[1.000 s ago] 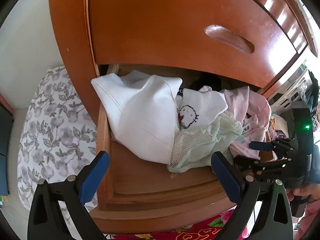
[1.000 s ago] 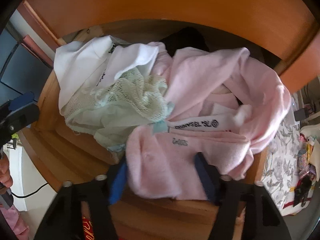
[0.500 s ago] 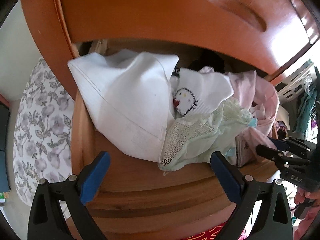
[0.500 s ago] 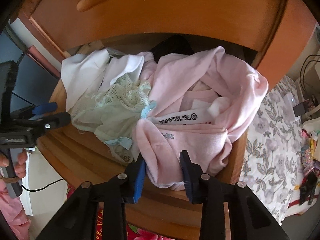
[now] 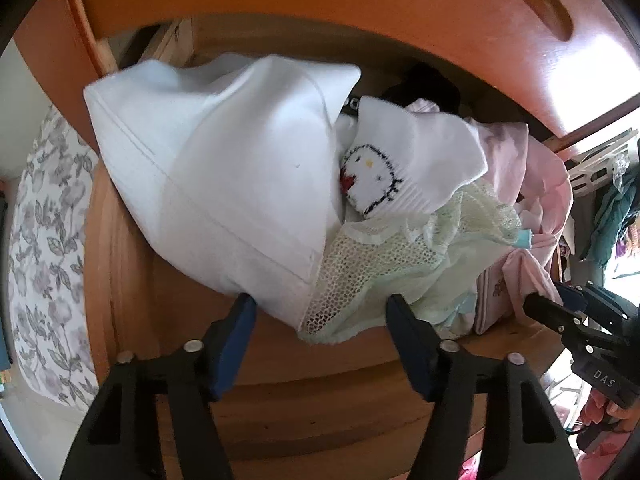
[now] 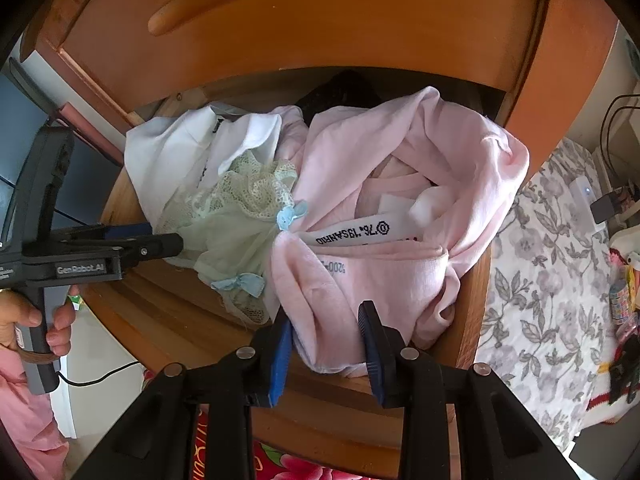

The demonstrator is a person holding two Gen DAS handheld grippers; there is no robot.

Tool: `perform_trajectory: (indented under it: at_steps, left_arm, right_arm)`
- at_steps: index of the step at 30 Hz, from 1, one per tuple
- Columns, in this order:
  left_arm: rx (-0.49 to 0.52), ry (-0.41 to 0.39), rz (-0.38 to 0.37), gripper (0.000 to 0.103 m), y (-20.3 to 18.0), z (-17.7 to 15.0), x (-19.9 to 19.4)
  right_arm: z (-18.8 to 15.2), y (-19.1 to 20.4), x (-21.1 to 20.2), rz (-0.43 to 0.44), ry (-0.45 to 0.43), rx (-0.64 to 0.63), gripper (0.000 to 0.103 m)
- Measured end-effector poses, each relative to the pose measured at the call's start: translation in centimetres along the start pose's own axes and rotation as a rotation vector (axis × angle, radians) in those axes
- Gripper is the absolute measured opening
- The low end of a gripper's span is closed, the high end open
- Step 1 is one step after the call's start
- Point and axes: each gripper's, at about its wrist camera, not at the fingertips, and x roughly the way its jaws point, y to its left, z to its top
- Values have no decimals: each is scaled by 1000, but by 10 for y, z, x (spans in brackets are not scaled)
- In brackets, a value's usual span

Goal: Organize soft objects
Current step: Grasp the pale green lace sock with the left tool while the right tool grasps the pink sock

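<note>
Between right hand-held gripper (image 6: 326, 340) pads: pink garment (image 6: 400, 216).

A grey-flowered bedspread (image 6: 544, 280) lies beside the wooden chest, with a red floral cloth (image 6: 288, 458) below it.

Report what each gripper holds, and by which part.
Right gripper: pink cotton garment, by its near folded edge. Left gripper: jaws closing around white cloth and green lace hems.

Both wrist views steeply down, close over open drawer (image 5: 132, 264); shared: green lace garment (image 6: 236, 216).
</note>
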Motion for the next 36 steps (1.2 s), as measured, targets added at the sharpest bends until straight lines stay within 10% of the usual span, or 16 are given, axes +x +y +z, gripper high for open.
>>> perform_trajectory:
  at_steps: [11,21,36]
  left_arm:
    - [9,30,-37,51,3,-7,1]
    - [53,17,-97,13,-14,-15,7]
    - [106,-99,-181,6,-41,-29,-13]
  right_arm:
    - [0,0,-1,1,0,13,34]
    - [-2,-1,-1,8,0,27,34]
    - [-10,-4,-25,24,-96,47,22]
